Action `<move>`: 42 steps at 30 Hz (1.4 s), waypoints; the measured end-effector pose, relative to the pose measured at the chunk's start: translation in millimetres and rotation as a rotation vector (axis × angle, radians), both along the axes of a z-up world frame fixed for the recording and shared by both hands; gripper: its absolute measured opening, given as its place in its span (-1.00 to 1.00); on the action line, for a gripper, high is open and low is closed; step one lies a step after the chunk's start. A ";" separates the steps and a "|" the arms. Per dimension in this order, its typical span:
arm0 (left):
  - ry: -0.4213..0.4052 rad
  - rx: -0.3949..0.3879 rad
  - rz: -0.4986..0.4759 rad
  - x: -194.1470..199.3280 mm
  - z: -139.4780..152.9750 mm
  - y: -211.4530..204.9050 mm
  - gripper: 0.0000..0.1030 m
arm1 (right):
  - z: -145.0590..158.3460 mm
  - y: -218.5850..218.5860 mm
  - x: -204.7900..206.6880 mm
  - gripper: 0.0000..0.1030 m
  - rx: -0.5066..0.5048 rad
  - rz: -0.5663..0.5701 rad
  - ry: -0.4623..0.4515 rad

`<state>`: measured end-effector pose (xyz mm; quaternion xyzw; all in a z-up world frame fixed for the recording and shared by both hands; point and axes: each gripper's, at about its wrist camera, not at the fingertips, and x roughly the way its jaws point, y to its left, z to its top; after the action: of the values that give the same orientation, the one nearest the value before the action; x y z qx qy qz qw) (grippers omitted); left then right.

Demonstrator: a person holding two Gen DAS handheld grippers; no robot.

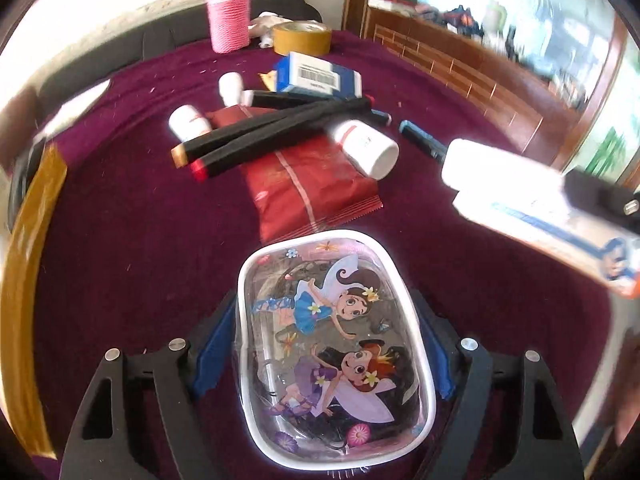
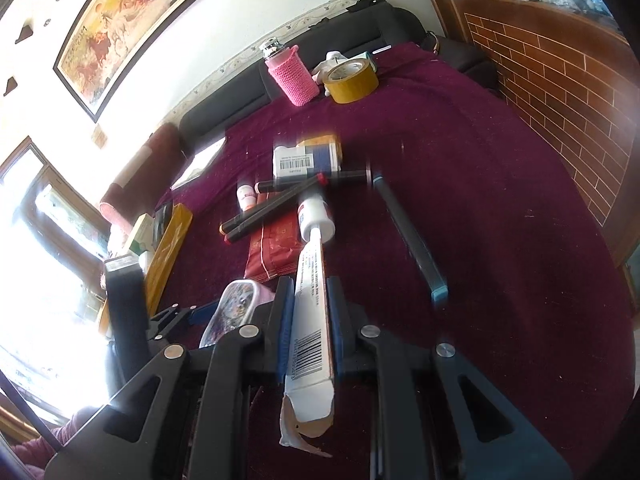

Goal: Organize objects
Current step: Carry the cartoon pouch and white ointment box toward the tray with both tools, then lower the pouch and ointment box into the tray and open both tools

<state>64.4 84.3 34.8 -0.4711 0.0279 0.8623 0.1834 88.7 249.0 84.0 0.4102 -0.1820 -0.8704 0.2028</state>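
Observation:
My left gripper [image 1: 332, 344] is shut on a clear pencil case [image 1: 332, 344] with a white rim and cartoon fairies, held above the maroon tablecloth [image 1: 132, 248]. My right gripper [image 2: 310, 308] is shut on a long white toothpaste box [image 2: 312, 320]; the box also shows at the right of the left wrist view [image 1: 540, 216]. The pencil case [image 2: 232, 308] and left gripper show at lower left in the right wrist view. On the cloth lie black markers [image 1: 272, 132], white bottles [image 1: 368, 148], a red packet [image 1: 312, 188] and a blue-white box [image 1: 316, 76].
A pink knit-covered bottle [image 1: 228, 20] and a tape roll [image 1: 302, 38] stand at the far edge. A blue-capped pen [image 2: 412, 236] lies to the right. A yellow box [image 2: 168, 252] sits at the left edge. A brick-pattern wooden counter [image 2: 560, 92] borders the right.

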 end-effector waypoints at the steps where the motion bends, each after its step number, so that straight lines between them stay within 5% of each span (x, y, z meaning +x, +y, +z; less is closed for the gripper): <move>1: -0.002 0.048 0.005 3.4 6.4 -11.9 0.45 | 0.8 -2.1 0.0 -0.73 0.000 0.006 0.001; 9: 0.144 0.326 0.133 32.6 76.1 -131.7 0.45 | 23.3 -54.8 -2.7 -0.73 0.005 0.116 0.036; 13: 0.234 0.369 0.223 49.7 102.3 -207.5 0.46 | 39.7 -109.7 -8.3 -0.73 0.009 0.216 0.059; 16: 0.280 0.318 0.308 55.8 115.4 -259.8 0.46 | 49.1 -158.1 -14.2 -0.73 0.014 0.291 0.075; 24: 0.084 0.195 0.426 9.2 78.3 -358.9 0.46 | 37.1 -296.5 -43.6 -0.73 -0.015 0.442 -0.018; 33: -0.071 0.013 0.476 -59.0 12.8 -361.7 0.47 | -11.7 -397.0 -68.9 -0.73 0.229 0.380 -0.039; 36: -0.102 0.083 0.507 -64.8 5.1 -366.1 0.51 | -29.0 -406.9 -67.2 -0.71 0.266 0.392 -0.085; 39: -0.135 0.197 0.515 -56.8 6.3 -375.8 0.51 | -40.2 -409.5 -65.4 -0.52 0.256 0.424 -0.138; 42: -0.117 0.229 0.528 -45.3 16.6 -382.2 0.51 | -38.7 -404.5 -62.6 -0.36 0.262 0.428 -0.123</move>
<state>19.1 -297.9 51.3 -0.4873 -0.2039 0.8491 0.0060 26.1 -155.5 45.3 0.5144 0.0111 -0.7972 0.3159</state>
